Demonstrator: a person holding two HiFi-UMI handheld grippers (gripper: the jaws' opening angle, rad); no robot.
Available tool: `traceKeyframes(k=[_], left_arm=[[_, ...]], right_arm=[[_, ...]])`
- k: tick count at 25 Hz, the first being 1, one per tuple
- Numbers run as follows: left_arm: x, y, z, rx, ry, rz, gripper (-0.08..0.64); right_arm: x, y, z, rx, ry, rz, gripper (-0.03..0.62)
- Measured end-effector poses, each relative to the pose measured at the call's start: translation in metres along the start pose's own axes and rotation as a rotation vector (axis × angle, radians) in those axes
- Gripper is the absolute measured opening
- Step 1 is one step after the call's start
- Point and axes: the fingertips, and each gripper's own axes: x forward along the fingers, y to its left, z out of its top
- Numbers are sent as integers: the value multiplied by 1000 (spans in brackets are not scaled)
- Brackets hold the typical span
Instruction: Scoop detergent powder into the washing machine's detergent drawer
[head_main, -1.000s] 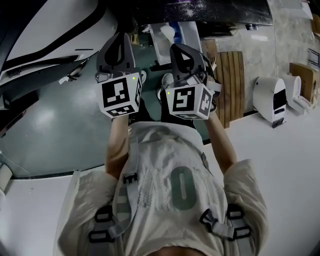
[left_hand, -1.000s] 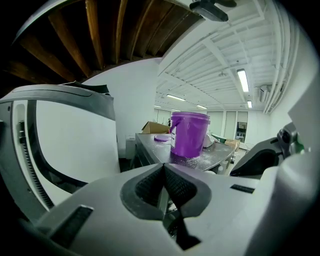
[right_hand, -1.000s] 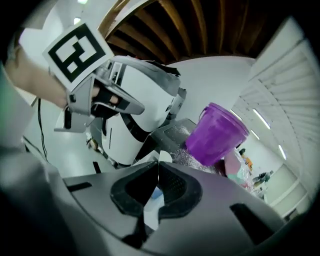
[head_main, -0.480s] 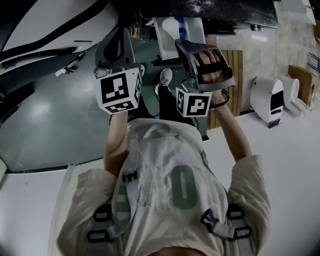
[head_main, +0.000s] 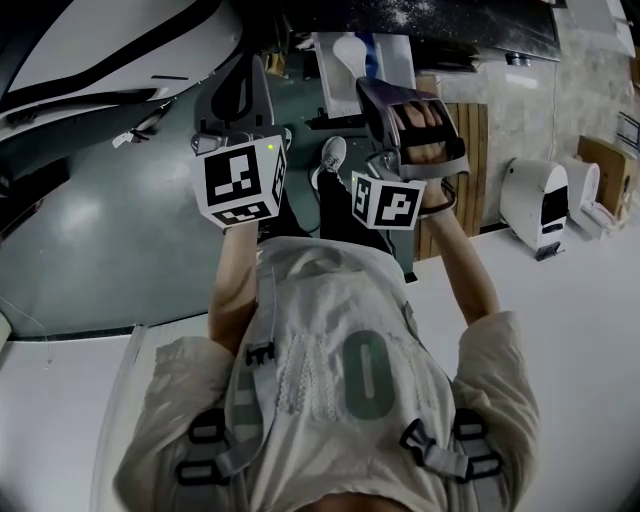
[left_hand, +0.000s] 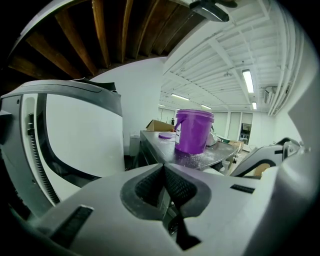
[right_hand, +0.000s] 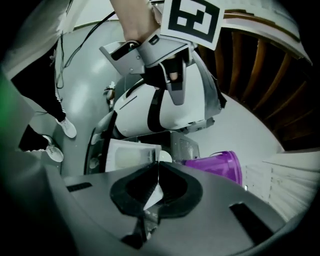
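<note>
Detergent drawer (right_hand: 127, 157) stands pulled out of the washing machine (right_hand: 165, 112), just beyond the tips of the right gripper (right_hand: 158, 165) and a little to their left. A small round white thing (right_hand: 163, 156) sits right past those tips; it may be a scoop, but it is too small to be sure. The purple bucket (right_hand: 215, 166) lies off to the right of the same tips, on the dark counter (left_hand: 160, 150). Seen from the left gripper (left_hand: 163, 167), that bucket is straight ahead and well apart, its lid (left_hand: 166, 135) off beside it and spilled powder (left_hand: 202, 159) dusting the counter in front.

A second ago both grippers hung side by side with their marker cubes facing up. Since then the right one has rolled over and pushed forward, so its cube (head_main: 387, 202) shows smaller and the person's hand (head_main: 425, 125) shows on the grip; over the last half second it has hardly shifted. The left one has barely moved.

Both grippers are clenched, pads pressed together. The left holds nothing. Low in the right one's seam a pale sliver shows; I cannot say whether that is something thin pinched there or just the white drawer beyond.

To my eye the right gripper is only now turning to the work, and no scooping has begun.
</note>
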Motion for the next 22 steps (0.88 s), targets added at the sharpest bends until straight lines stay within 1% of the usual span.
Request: traceKeyframes(k=[3, 6, 10, 16, 18, 22], left_arm=[[-1, -1, -1, 0, 1, -2, 20], [0, -1, 0, 1, 0, -4, 20], [1, -5, 2, 3, -2, -12, 20], [-1, -11, 13, 21, -23, -18, 20], [-1, -13, 21, 29, -37, -21, 20], [-3, -23, 43, 50, -75, -29, 20]], right_arm=[[-2, 4, -1, -13, -3, -11, 11], [-3, 4, -3, 15, -4, -9, 11], [-4, 3, 0, 16, -31, 2, 11], [-11, -10, 4, 16, -54, -37, 11], [-13, -19, 4, 37, -62, -55, 11], [-20, -49, 0, 135, -70, -104, 11]])
